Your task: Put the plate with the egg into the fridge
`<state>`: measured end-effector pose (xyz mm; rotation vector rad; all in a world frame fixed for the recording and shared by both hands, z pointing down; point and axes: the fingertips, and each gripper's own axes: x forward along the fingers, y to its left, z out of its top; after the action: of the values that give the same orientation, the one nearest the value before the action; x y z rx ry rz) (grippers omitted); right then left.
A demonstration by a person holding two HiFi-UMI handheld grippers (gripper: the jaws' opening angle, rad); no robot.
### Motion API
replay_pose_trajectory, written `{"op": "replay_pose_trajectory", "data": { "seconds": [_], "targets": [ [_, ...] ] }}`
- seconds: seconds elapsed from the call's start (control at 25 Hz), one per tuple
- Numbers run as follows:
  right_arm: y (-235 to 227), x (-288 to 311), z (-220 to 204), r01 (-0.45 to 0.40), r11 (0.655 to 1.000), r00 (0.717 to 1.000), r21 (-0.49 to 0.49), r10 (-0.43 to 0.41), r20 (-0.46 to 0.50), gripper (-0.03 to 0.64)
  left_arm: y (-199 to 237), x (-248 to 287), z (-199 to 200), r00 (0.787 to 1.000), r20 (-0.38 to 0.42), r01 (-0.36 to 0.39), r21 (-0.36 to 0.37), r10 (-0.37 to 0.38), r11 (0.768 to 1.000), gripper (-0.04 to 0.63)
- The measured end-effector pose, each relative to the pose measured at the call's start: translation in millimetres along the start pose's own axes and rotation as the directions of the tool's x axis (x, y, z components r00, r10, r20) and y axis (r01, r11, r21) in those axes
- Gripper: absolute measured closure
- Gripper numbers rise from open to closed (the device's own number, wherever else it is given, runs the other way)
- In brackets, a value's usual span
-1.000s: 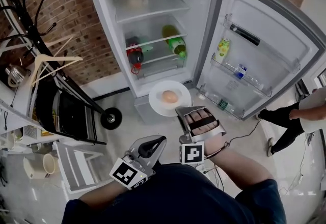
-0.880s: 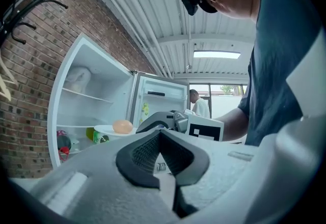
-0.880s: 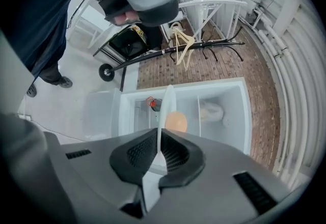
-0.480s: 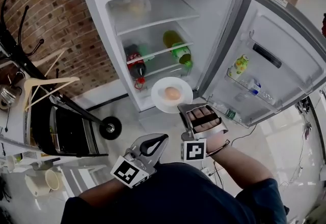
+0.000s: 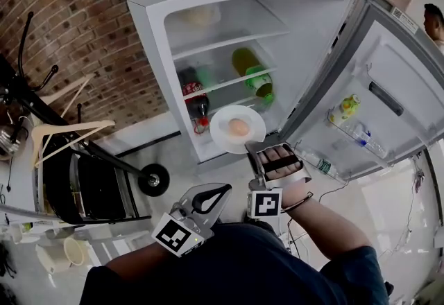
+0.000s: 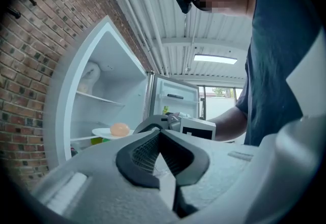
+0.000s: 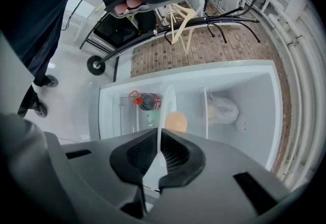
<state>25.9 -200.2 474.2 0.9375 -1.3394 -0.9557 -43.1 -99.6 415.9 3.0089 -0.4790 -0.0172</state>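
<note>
A white plate (image 5: pixel 225 136) with a brown egg (image 5: pixel 239 127) on it hangs level in front of the open fridge (image 5: pixel 156 33), at the height of its lower shelves. My right gripper (image 5: pixel 254 147) is shut on the plate's near rim. In the right gripper view the plate (image 7: pixel 168 101) runs edge-on out from between the pads, with the egg (image 7: pixel 175 121) beside it. My left gripper (image 5: pixel 220 190) is held low by the person's body, shut and with nothing in it. In the left gripper view the plate (image 6: pixel 104 133) and egg (image 6: pixel 119 129) show beyond the closed tips (image 6: pixel 159 133).
Inside the fridge a cola bottle (image 5: pixel 196 97) and a green bottle (image 5: pixel 253 75) lie on the middle shelves, with a bag (image 5: pixel 198 16) on the top shelf. The open door (image 5: pixel 388 75) at the right holds small bottles (image 5: pixel 343 109). A coat rack with a hanger (image 5: pixel 66 127) and a black cart (image 5: pixel 97 182) stand at the left.
The person has stepped nearer to the fridge, which now looks larger. The plate with the egg, held by the right gripper, has come up to the fridge's open front. The left gripper stays put.
</note>
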Motion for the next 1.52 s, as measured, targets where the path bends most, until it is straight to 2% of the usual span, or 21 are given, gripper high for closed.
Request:
{"op": "replay_pose_trajectory", "data": {
  "seconds": [0.6,0.84,1.0,1.52],
  "targets": [
    [-8.3,79.6,-23.1,-0.017,1.000,0.997,-0.018,0.018,0.069,0.597,37.5,36.3,5.2,0.992,0.006,-0.127,0.013,0.127,0.992,0.600],
    [-5.7,118.0,-32.2,-0.031,0.999,0.996,-0.028,0.033,0.078,0.597,53.2,43.0,6.8,0.983,0.014,-0.185,0.010,0.185,0.983,0.600],
    [-17.2,143.3,-28.8,-0.002,0.999,0.995,-0.043,0.007,0.101,0.597,61.3,45.5,7.2,0.976,0.013,-0.218,0.016,0.218,0.976,0.600],
    [-9.9,218.6,-25.8,-0.069,0.994,0.992,-0.086,0.077,0.097,0.597,78.3,42.3,3.1,0.949,-0.002,-0.315,0.015,0.315,0.949,0.600]
  ]
}}
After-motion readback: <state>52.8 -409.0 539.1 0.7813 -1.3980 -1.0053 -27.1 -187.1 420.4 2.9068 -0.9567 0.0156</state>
